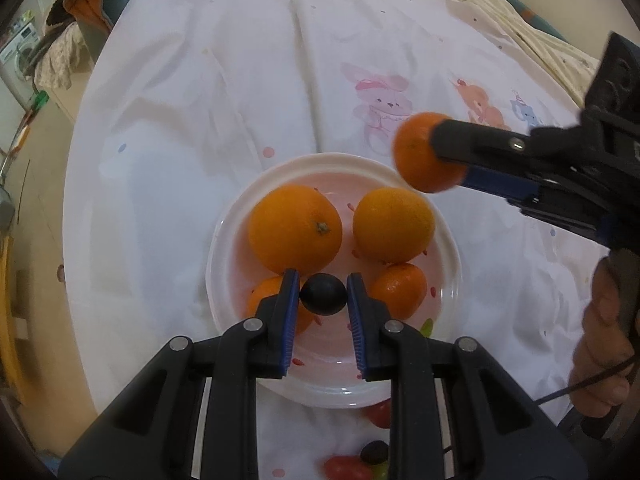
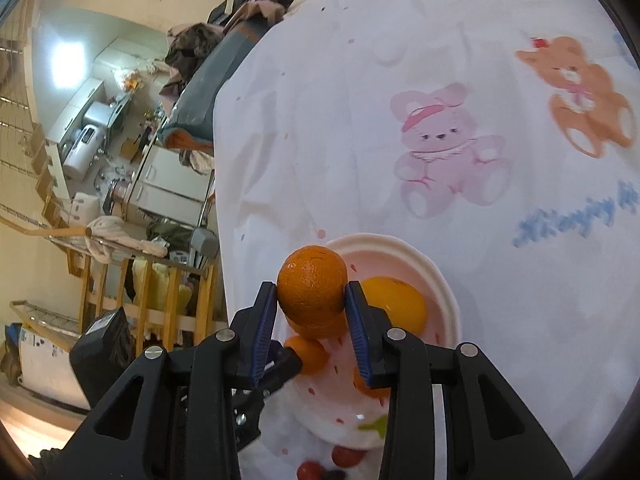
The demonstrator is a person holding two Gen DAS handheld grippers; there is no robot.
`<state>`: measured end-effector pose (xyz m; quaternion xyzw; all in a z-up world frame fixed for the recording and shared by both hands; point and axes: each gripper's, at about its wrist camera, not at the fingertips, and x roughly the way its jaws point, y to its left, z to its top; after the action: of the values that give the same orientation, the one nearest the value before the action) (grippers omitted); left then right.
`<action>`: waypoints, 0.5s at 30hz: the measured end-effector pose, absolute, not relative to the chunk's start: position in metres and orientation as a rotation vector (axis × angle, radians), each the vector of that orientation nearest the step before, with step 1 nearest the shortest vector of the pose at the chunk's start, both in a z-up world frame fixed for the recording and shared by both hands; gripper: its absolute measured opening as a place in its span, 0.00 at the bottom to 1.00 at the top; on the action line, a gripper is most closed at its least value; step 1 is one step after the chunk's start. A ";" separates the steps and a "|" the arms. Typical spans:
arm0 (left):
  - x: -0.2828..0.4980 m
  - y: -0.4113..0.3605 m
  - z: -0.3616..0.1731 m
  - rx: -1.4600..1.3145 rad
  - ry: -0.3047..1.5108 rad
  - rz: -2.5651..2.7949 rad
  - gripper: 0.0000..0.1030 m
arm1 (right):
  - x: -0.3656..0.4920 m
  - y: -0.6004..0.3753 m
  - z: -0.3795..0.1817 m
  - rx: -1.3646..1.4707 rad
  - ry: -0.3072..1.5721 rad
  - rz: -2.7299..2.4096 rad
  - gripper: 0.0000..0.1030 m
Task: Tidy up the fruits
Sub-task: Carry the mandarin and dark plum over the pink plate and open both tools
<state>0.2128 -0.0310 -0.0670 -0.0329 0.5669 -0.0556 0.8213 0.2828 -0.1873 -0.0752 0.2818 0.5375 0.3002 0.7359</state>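
A white plate (image 1: 240, 216) with a pink inside lies on the cartoon-print cloth. It holds two large oranges (image 1: 295, 229) (image 1: 393, 225) and two small mandarins (image 1: 398, 289) (image 1: 262, 298). My left gripper (image 1: 323, 292) hangs over the plate's near half, shut on a small dark grape (image 1: 322, 301). My right gripper (image 1: 444, 156) comes in from the right, shut on another mandarin (image 1: 414, 152) held above the plate's far right rim. In the right wrist view that mandarin (image 2: 312, 292) sits between the blue pads (image 2: 266, 320), with the plate (image 2: 404, 250) below it.
Red cherry tomatoes (image 1: 344, 468), a dark grape (image 1: 374, 452) and a green fruit lie on the cloth just in front of the plate. A person's hand (image 1: 600, 352) holds the right gripper's handle. The cloth (image 1: 240, 100) ends at left, with room clutter beyond.
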 end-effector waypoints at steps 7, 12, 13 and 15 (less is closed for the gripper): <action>0.216 -0.033 -0.069 -0.079 1.216 -0.139 0.20 | 0.296 -0.172 -0.090 0.633 1.212 0.688 0.54; 0.217 -0.033 -0.070 -0.077 1.215 -0.139 0.20 | 0.293 -0.179 -0.082 0.619 1.184 0.672 0.64; 0.217 -0.032 -0.070 -0.077 1.214 -0.138 0.20 | 0.292 -0.182 -0.081 0.618 1.181 0.663 0.64; 0.216 -0.031 -0.070 -0.076 1.209 -0.135 0.20 | 0.289 -0.190 -0.076 0.618 1.173 0.644 0.64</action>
<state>0.2159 -0.0305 -0.0698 -0.0355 0.5678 -0.0632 0.8199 0.2885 -0.1901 -0.0761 0.2819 0.5349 0.2938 0.7403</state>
